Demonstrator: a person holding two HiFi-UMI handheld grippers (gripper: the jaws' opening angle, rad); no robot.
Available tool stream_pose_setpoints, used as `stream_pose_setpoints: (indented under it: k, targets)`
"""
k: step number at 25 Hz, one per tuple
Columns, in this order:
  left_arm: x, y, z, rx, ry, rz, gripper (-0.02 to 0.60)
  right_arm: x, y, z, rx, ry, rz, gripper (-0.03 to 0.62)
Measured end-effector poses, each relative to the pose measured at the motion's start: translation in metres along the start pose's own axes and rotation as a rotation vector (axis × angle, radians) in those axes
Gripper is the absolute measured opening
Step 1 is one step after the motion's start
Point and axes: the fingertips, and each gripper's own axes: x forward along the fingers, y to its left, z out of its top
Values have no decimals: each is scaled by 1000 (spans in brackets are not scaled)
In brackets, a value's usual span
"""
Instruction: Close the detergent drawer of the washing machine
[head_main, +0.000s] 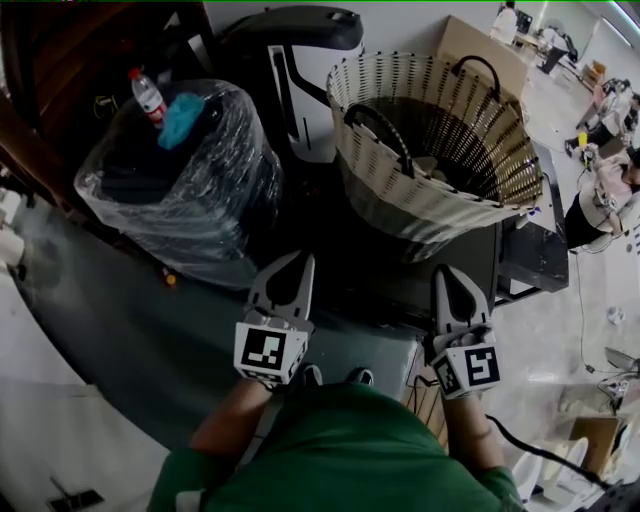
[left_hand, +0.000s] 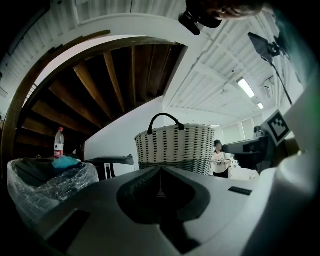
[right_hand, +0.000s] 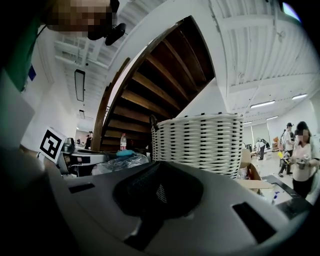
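Dim head view, dark foreground; gripper views lit by ceiling strip lights (left_hand: 246, 87), black fisheye corners, blurred near field.

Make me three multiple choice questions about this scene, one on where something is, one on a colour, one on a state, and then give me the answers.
1. Where does the water bottle stand?
A. on a chair
B. on top of the plastic-wrapped bundle
C. in a sink

2. What colour is the bottle's cap?
A. red
B. green
C. yellow

3. How do the left gripper's jaws stand?
A. together, with nothing between them
B. wide apart
C. clamped on a cup

Answers:
1 B, the head view shows it upright on the wrapped bundle.
2 A, the cap shows red in the head view.
3 A, the left gripper view shows the jaws meeting, empty.
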Motion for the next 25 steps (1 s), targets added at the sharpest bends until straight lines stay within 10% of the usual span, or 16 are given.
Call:
stream_pose_setpoints:
  k: [25]
  targets:
    - [6,0,-14,-30,28,34,23,4,-6,-8,-14,9,34,15]
